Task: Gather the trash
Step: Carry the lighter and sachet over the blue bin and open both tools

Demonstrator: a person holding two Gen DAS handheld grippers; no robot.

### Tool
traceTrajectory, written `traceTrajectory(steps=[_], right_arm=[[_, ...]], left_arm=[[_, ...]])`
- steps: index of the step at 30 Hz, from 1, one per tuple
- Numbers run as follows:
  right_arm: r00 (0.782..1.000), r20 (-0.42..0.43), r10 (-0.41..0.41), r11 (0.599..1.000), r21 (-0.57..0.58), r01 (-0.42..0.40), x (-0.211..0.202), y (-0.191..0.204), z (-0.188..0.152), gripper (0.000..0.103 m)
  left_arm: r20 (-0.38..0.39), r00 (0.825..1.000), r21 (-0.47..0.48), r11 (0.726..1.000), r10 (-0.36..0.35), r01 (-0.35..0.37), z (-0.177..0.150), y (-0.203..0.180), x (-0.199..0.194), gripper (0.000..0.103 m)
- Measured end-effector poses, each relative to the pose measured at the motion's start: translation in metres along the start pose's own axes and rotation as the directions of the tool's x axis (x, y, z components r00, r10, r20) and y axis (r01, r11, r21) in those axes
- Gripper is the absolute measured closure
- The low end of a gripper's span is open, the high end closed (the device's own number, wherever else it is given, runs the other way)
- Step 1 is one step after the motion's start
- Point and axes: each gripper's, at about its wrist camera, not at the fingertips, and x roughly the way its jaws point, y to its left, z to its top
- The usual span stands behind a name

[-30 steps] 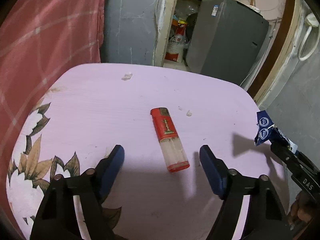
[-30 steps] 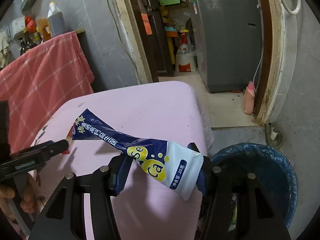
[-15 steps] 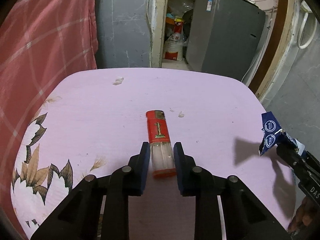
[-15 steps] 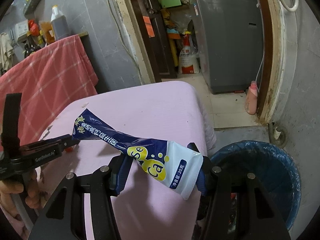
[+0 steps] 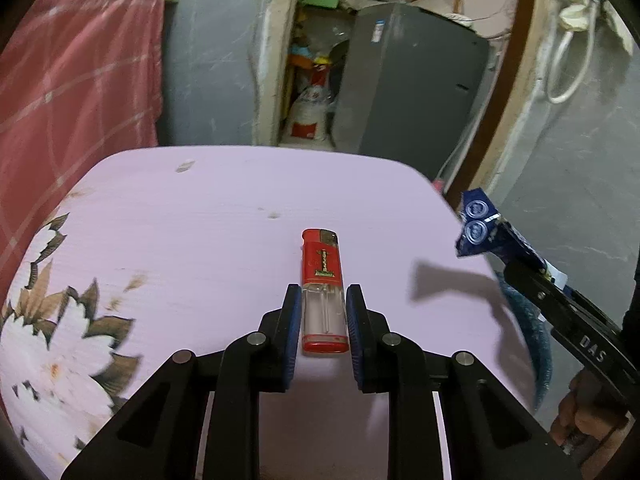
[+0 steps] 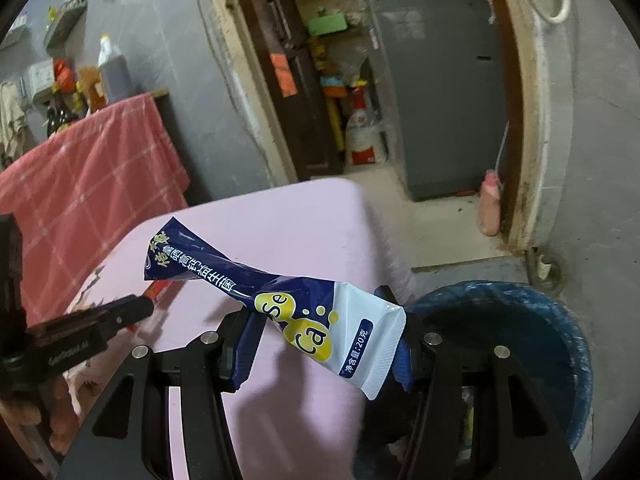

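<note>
My left gripper (image 5: 323, 300) is shut on a red and clear lighter (image 5: 323, 296), held over the pink table (image 5: 192, 240). My right gripper (image 6: 324, 320) is shut on a blue and white sachet wrapper (image 6: 304, 308), held above the table's right edge. The wrapper also shows in the left wrist view (image 5: 480, 228), with the right gripper beyond the table's right side. The left gripper shows at the left of the right wrist view (image 6: 132, 312). A blue trash bin (image 6: 516, 320) stands on the floor just right of the table.
A red checked cloth (image 5: 68, 92) hangs at the left behind the table. A grey appliance (image 5: 412, 84) and a doorway with bottles lie beyond. A pink bottle (image 6: 490, 204) stands on the floor by the door frame.
My left gripper closed on the lighter and has lifted it off the table. My right gripper keeps hold of the wrapper and has shifted a little toward the bin.
</note>
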Motion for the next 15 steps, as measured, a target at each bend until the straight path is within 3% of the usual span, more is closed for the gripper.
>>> traceTrajectory(steps=[15], right_arm=[[0.987, 0.060, -0.147, 0.983, 0.115, 0.140, -0.059, -0.094, -0.015, 0.050]], left_arm=[[0.038, 0.988, 0.107, 0.984, -0.149, 0.144, -0.011, -0.105, 0.003, 0.085]])
